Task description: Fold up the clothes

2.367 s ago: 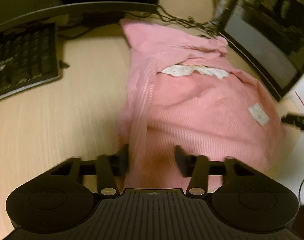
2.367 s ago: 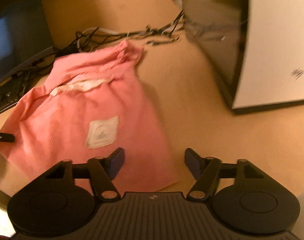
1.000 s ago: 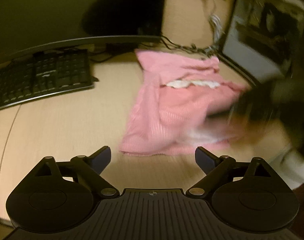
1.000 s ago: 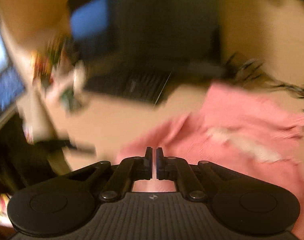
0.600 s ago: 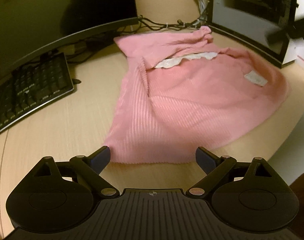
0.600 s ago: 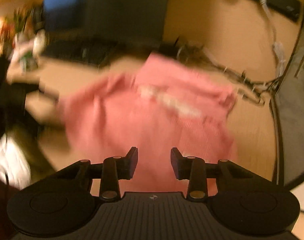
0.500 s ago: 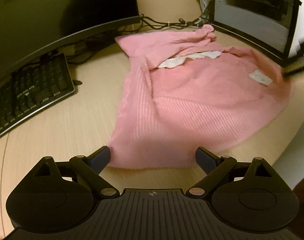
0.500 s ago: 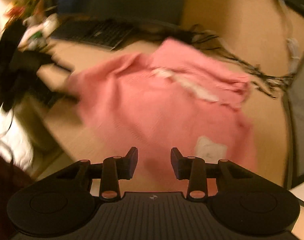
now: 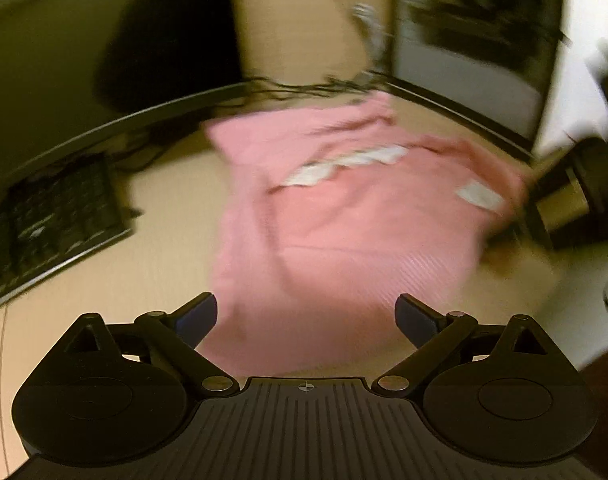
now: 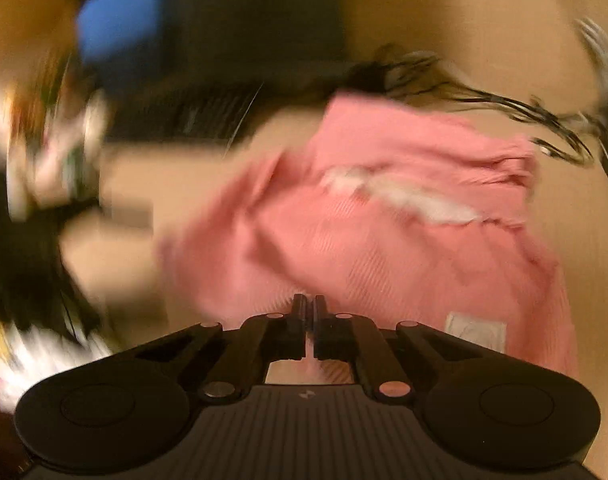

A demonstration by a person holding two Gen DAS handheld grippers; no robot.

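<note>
In the left wrist view, the left gripper (image 9: pixel 306 316) is seen with its blue-tipped fingers (image 9: pixel 195 316) spread wide and nothing held between them. Just beyond them the near hem of a pink ribbed garment (image 9: pixel 344 216) is laid on the pale wooden desk (image 9: pixel 103 272), the cloth lying between the two fingers without being touched. A white square label (image 9: pixel 478 196) is sewn near its right edge, and a white frilled trim (image 9: pixel 344 164) runs across its far part. In the right wrist view, the right gripper (image 10: pixel 308 316) is closed, and a fold of the garment's near edge (image 10: pixel 368 248) is pinched between its black fingers (image 10: pixel 297 320). Farther off, a black keyboard (image 9: pixel 51 220) is set at the left, tangled dark cables (image 9: pixel 304 88) are strung along the far edge, and a glass-sided computer case (image 9: pixel 476 40) is stood at the right. Much is blurred.
</note>
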